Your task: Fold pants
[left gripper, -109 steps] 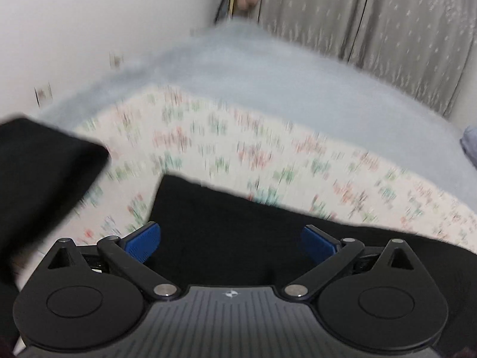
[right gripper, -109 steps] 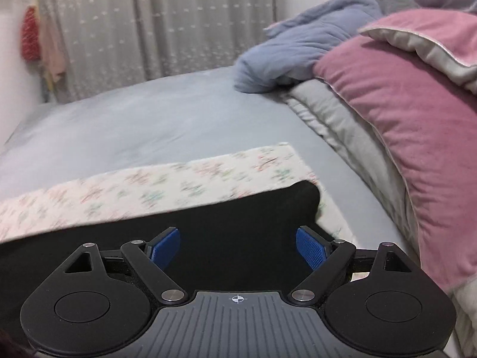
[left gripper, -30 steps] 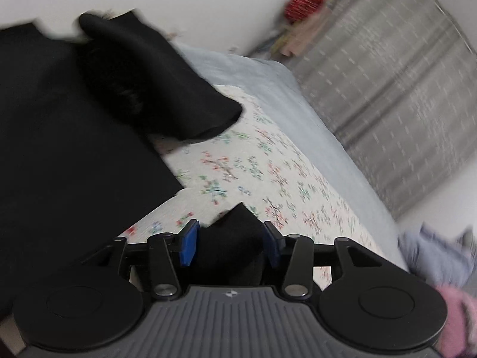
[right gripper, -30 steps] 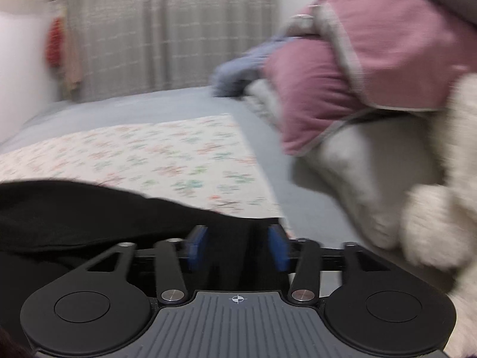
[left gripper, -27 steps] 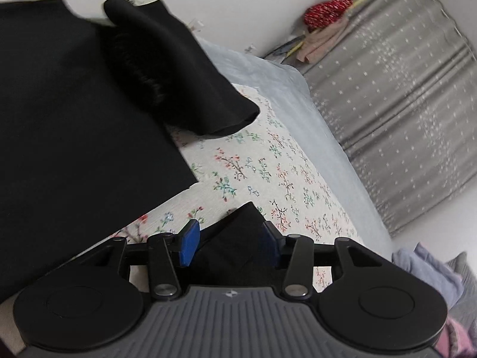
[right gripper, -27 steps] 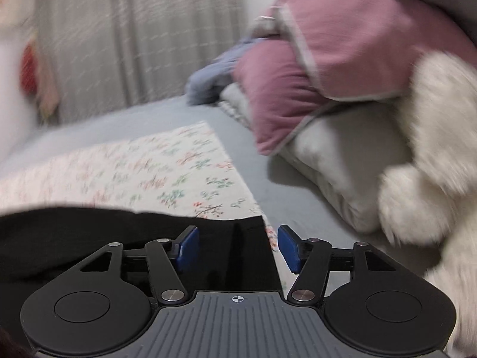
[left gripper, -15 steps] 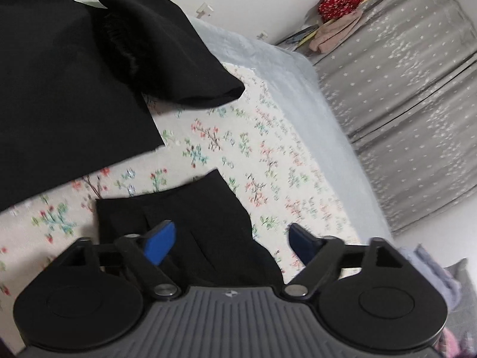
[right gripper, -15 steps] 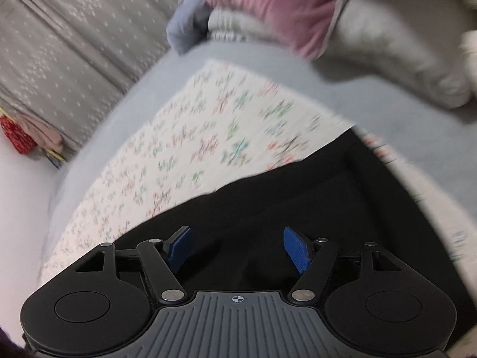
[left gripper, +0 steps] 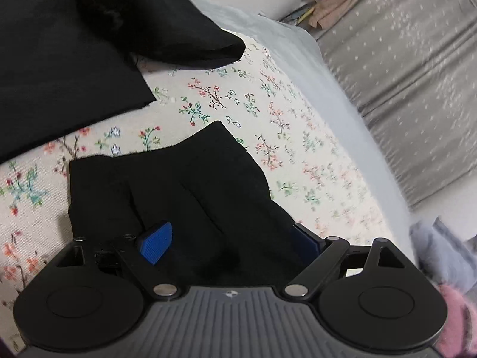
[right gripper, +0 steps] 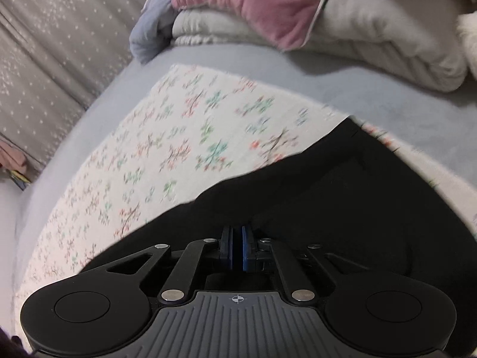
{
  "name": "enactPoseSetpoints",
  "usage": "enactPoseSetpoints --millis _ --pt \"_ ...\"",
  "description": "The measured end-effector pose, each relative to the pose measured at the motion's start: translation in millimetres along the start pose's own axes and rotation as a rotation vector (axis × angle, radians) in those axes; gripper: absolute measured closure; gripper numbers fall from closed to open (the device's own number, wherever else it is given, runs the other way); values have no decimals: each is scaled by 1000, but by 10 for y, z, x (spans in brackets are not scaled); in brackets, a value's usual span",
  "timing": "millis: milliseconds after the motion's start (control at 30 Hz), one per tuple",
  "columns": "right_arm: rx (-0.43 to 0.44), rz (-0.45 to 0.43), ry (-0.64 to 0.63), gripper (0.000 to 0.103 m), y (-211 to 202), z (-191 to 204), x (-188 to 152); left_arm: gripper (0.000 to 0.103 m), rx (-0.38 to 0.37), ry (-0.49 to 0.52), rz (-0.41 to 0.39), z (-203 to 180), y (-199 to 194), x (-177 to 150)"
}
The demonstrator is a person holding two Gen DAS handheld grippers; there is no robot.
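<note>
Right wrist view: blue pads (right gripper: 246,247) pressed together, pants (right gripper: 328,197) pinch unclear.

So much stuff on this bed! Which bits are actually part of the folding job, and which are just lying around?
Part of the job: pants, left gripper, right gripper, floral sheet they lie on.

Just lying about: other black clothes, pink pillow, blue blanket, curtain.
</note>
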State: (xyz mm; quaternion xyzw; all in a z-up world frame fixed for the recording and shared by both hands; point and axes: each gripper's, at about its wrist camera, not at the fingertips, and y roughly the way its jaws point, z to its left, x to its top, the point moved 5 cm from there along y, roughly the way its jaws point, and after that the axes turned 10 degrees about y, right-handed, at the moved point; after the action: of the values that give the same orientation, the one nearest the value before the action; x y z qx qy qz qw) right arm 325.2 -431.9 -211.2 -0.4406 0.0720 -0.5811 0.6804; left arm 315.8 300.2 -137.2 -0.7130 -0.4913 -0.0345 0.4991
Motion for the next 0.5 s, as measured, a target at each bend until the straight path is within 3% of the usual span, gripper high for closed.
enactPoseSetpoints --millis 167,300,433,500 --pt "55 -32 -77 98 -207 147 -62 25 -6 57 14 -123 -64 -120" --pt "66 -55 -115 98 -372 57 -42 26 -6 38 9 -108 -43 -64" --pt "82 8 -226 97 -440 -79 -91 34 -2 -2 16 17 -99 -28" --pt "107 87 -304 95 -423 -114 -200 38 5 7 13 35 -159 -22"
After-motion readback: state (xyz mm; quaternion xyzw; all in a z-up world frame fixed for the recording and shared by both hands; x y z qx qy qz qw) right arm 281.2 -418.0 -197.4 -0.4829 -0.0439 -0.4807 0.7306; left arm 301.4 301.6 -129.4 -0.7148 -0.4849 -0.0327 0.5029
